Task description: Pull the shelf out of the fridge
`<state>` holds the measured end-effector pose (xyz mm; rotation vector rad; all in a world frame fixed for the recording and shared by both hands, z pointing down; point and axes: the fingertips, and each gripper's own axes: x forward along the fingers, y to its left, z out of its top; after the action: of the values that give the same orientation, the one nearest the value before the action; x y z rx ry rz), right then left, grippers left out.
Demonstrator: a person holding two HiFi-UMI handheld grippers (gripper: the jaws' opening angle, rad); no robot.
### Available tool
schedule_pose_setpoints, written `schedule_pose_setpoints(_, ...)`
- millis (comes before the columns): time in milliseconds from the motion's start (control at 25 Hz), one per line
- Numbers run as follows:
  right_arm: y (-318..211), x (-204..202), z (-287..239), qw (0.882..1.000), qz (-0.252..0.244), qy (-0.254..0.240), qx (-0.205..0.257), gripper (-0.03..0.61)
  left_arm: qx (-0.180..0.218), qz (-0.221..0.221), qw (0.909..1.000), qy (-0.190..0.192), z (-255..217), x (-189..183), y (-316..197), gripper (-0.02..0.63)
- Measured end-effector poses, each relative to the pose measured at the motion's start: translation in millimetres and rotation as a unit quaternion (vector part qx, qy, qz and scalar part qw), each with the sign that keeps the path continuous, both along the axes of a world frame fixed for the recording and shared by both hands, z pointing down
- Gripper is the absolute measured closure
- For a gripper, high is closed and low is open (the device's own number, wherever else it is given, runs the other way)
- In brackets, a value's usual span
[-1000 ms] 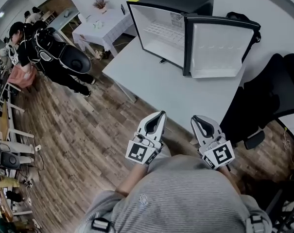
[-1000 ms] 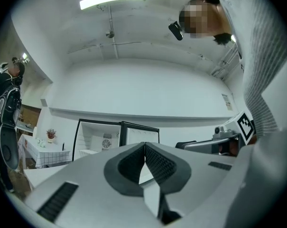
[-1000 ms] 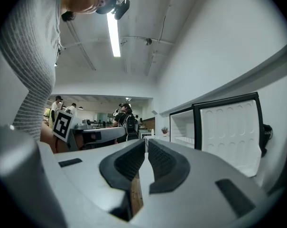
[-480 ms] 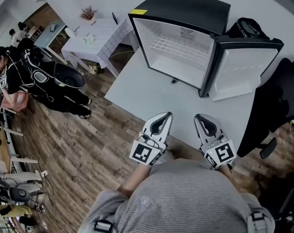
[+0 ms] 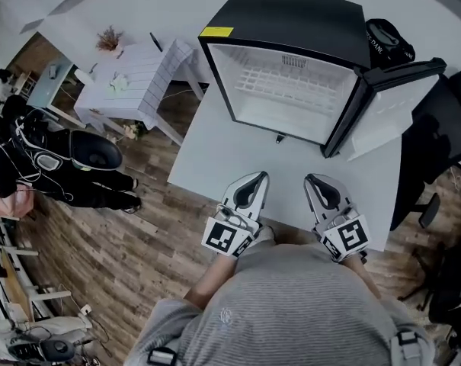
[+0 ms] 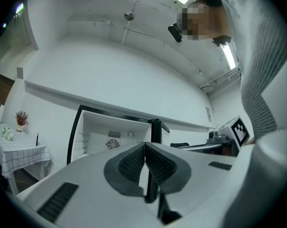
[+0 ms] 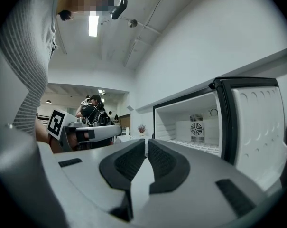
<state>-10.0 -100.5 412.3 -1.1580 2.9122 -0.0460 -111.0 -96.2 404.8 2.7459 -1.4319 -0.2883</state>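
White table (image 5: 215, 147) carries a black mini fridge (image 5: 291, 17), its door (image 5: 394, 101) swung open to the right. Inside, the white wire shelf (image 5: 283, 82) sits in place. At the table's near edge, the left gripper (image 5: 254, 177) and right gripper (image 5: 315, 179) have their jaws closed on nothing.

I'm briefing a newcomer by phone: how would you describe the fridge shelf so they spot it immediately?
On the white table stands a small black fridge, its door swung open at the right. Inside its white compartment, the wire shelf spans the width partway up; it is the only grid of bars among smooth walls.
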Motion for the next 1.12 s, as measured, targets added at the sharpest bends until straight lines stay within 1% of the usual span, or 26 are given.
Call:
schedule_pose_setpoints(120, -6, -11, -1, 1.000, 0.028, 0.001, 0.000, 0.563, 0.000, 0.030, 0.9995, 0.001, -2, -9, -8, 0.602)
schedule_pose_setpoints(320, -17, -17, 1, 0.997, 0.071, 0.004, 0.007, 0.563, 0.006, 0.074, 0.9972, -0.014, 3, -14, -22, 0.603)
schedule_pose_setpoints(520, -20, -9, 4, 0.994, 0.110, 0.014, 0.003, 0.563, -0.010, 0.098, 0.9952, 0.005, 11, -15, -36, 0.602)
schedule_pose_setpoints(720, -19, 1, 8, 0.991, 0.134, 0.026, 0.002, 0.563, -0.023, 0.133, 0.9907, 0.020, 20, 6, -43, 0.601)
schedule_pose_setpoints(840, -19, 7, 12, 0.989, 0.142, 0.031, -0.006, 0.563, -0.047, 0.147, 0.9870, 0.045, 27, 17, -50, 0.601)
schedule_pose_setpoints(960, -23, 15, 15, 0.988, 0.148, 0.036, -0.012, 0.563, -0.082, 0.146, 0.9825, 0.081, 35, 23, -66, 0.601)
schedule_pose_setpoints(1040, -28, 21, 14, 0.988, 0.148, 0.038, -0.012, 0.563, -0.110, 0.140, 0.9764, 0.122, 40, 24, -82, 0.601)
schedule_pose_setpoints(1120, -33, 25, 13, 0.988, 0.145, 0.042, -0.010, 0.563, -0.139, 0.128, 0.9662, 0.175, 45, 21, -99, 0.601)
